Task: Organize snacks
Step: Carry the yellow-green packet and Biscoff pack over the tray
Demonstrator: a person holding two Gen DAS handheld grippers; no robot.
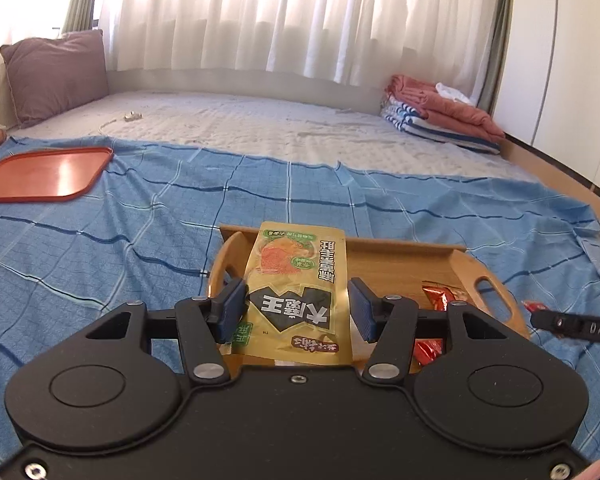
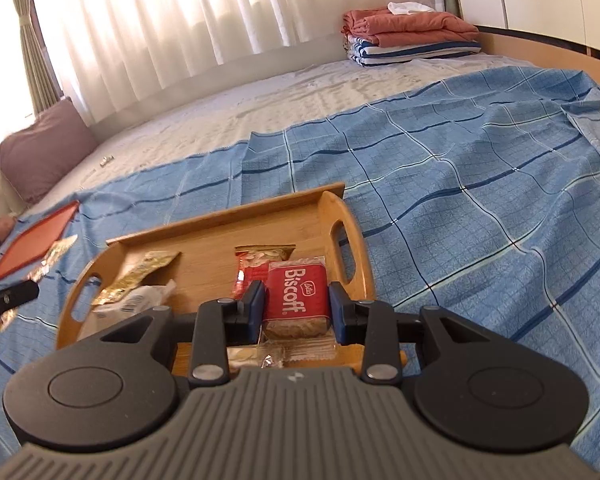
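1. Pinching the yellow snack pouch [image 1: 296, 292], the left gripper [image 1: 298, 310] is carrying it above the wooden tray [image 1: 404, 256]; the red tray [image 1: 48, 174] is lying at ten o'clock.
2. Clamping the Biscoff packet [image 2: 298, 296], the right gripper [image 2: 298, 312] is hovering over the same tray; both loads are wanting level, unhurried carrying.

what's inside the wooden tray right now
In the wooden tray: a gold wrapper, a white packet and a red snack packet. The held Biscoff pack and the right gripper cover the tray's near part.
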